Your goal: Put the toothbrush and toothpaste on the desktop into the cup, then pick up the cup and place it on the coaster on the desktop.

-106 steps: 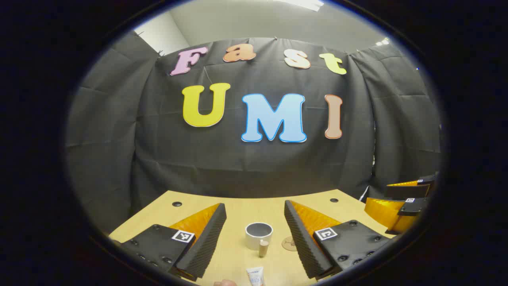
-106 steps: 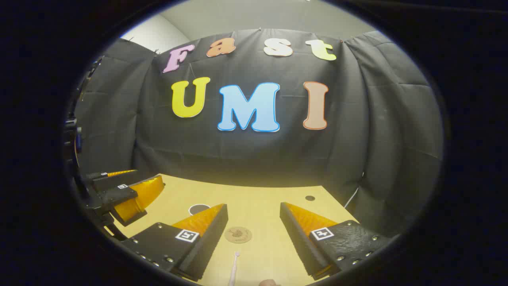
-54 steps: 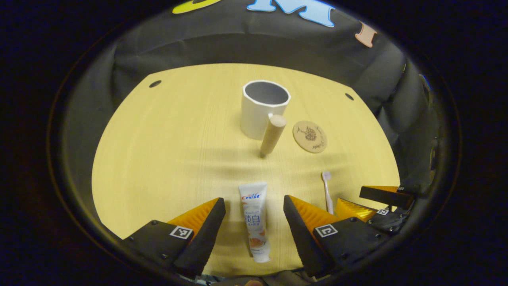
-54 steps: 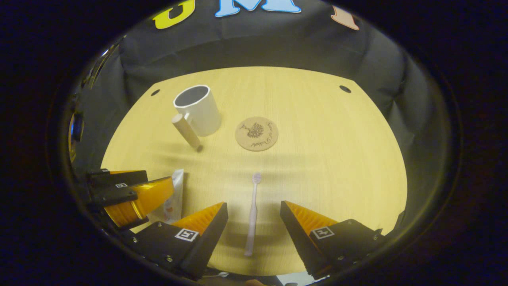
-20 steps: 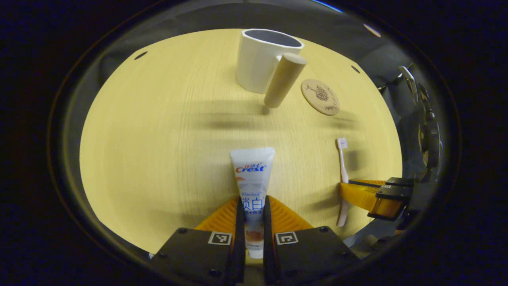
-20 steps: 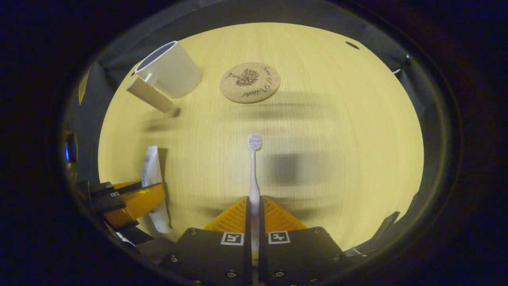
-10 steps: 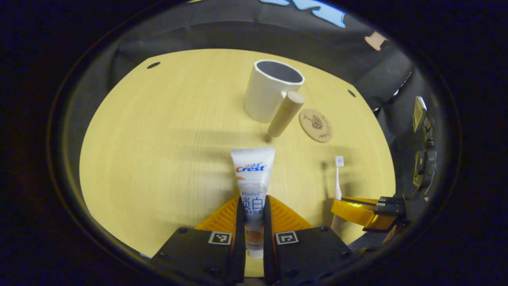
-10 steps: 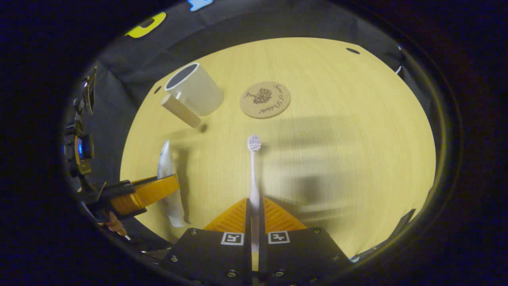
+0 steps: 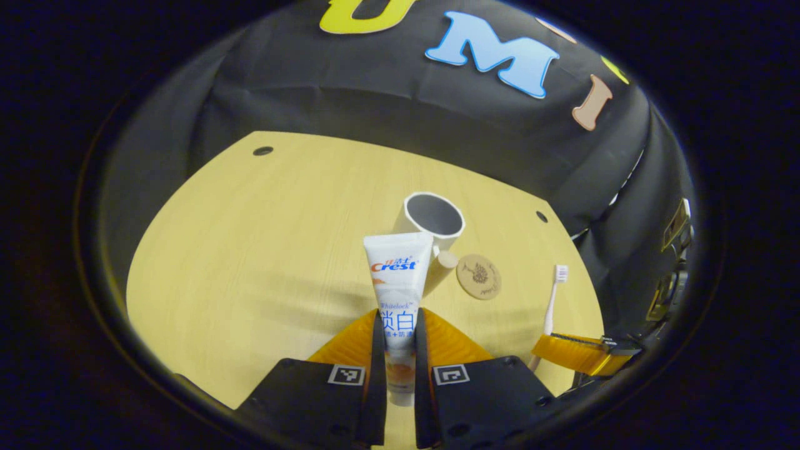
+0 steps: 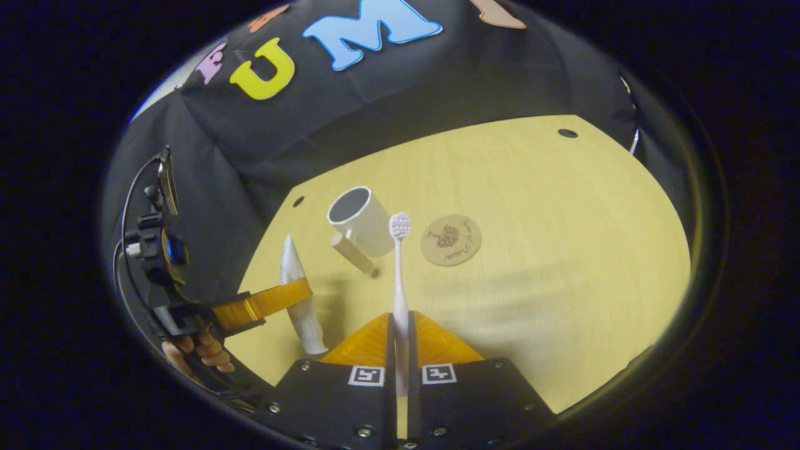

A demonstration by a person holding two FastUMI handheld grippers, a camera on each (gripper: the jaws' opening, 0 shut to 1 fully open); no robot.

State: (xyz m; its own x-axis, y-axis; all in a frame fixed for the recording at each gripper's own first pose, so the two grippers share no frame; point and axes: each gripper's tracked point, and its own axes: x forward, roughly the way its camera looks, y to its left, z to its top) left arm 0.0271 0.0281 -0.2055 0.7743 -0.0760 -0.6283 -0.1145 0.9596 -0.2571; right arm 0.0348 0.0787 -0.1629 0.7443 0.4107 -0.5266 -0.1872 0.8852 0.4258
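- My left gripper (image 9: 397,350), in the left gripper view: both fingers clamped on the lower half of the toothpaste (image 9: 396,294), which is held clear of the counter (image 9: 250,250) with its flat crimped end pointing forward.
- My right gripper (image 10: 400,350), in the right gripper view: fingers pressed together on the handle of the toothbrush (image 10: 399,281), bristle head forward and lifted off the counter.
- Cup (image 9: 431,219): white, upright on the counter, mouth open, with a tan cylindrical handle (image 9: 440,269) facing me; in the left gripper view it sits just beyond the tip of the toothpaste.
- Coaster (image 9: 479,276): a round cork disc flat on the counter, just beside the cup on the handle side, not touching it.
- In the right gripper view my left gripper appears at lower left with the tube in it, and a hand (image 10: 200,350) around its grip.
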